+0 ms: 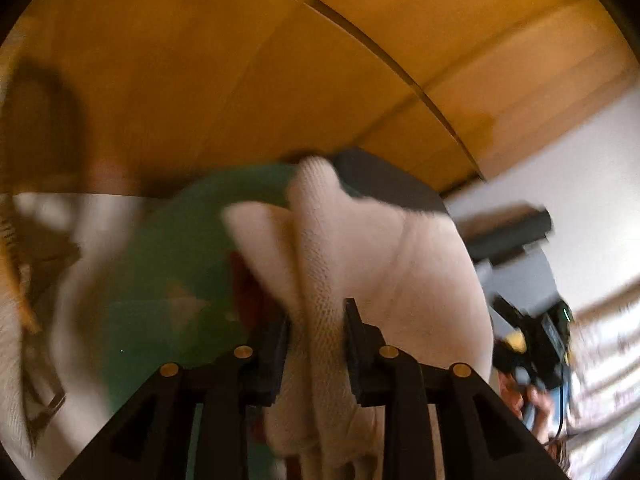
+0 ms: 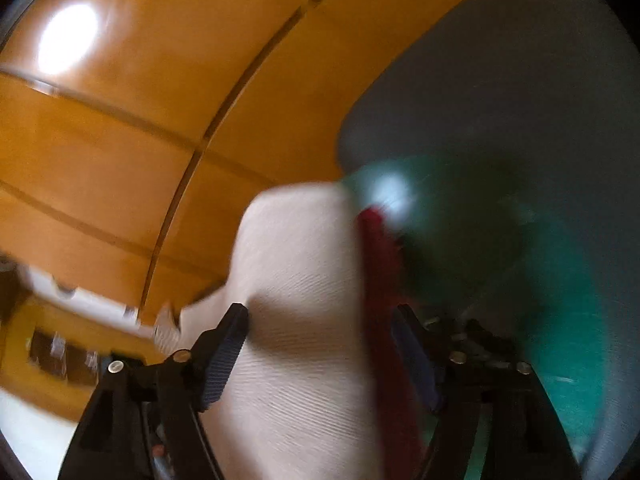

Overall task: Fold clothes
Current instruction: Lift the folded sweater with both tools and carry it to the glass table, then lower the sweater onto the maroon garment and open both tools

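The white knitted garment (image 1: 320, 264) is being clamped between the fingers of the left gripper (image 1: 316, 344) and is running straight forward from it – while the right gripper (image 2: 320, 344) is being held wide apart around the same cloth, seemingly not pressing it.

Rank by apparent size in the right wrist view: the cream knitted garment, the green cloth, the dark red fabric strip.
1. Cream knitted garment and green cloth: similar spans, and the garment's nearness inflates it, so unranked.
2. Dark red fabric strip, clearly smallest.

Both wrist views close, angled down, blurred, seemingly sharing cream cloth (image 1: 360, 248).
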A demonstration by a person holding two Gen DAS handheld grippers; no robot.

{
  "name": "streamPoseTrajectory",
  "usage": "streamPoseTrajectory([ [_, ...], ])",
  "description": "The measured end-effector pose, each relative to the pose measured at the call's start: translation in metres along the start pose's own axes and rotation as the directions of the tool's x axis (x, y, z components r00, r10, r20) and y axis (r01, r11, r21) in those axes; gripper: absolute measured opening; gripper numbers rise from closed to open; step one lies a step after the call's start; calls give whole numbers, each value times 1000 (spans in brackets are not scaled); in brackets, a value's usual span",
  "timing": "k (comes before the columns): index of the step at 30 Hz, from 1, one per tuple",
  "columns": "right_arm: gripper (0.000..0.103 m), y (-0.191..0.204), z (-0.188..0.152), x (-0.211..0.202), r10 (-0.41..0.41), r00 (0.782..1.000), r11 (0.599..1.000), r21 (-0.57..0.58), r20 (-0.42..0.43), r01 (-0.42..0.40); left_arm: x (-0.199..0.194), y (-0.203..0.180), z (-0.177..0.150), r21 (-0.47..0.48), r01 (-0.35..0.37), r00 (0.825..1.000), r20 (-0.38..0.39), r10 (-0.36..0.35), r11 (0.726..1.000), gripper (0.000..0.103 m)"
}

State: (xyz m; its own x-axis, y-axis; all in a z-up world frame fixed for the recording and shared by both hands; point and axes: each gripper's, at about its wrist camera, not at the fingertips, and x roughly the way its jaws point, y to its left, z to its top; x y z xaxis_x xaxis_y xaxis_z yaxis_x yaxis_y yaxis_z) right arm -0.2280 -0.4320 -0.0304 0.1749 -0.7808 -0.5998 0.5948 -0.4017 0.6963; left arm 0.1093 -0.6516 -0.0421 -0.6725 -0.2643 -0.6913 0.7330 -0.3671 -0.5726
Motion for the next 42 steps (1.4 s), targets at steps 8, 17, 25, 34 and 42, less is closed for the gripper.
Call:
streamPoseTrajectory([
  [8,46,101,-19,-9,-96,993,852,-510,69,118,1,-114,-26,393,-77,992,121,31,916,22],
  [17,46,90,-45,45,-278,960,756,-614,14,228,91,-80,-47,365,-168,986,70,153,916,19],
  [25,63,102,-48,15,-236,969,783,-575,77,236,52,-101,-57,329,-259,966,101,239,908,20],
  [34,79,60,-147,-128,-135,956,880,-411,262,237,-27,-115,-148,277,-224,969,165,184,934,23],
  [42,85,21,-271,-140,-274,938,860,-383,213,338,-58,-117,-228,173,-284,954,152,259,943,24],
])
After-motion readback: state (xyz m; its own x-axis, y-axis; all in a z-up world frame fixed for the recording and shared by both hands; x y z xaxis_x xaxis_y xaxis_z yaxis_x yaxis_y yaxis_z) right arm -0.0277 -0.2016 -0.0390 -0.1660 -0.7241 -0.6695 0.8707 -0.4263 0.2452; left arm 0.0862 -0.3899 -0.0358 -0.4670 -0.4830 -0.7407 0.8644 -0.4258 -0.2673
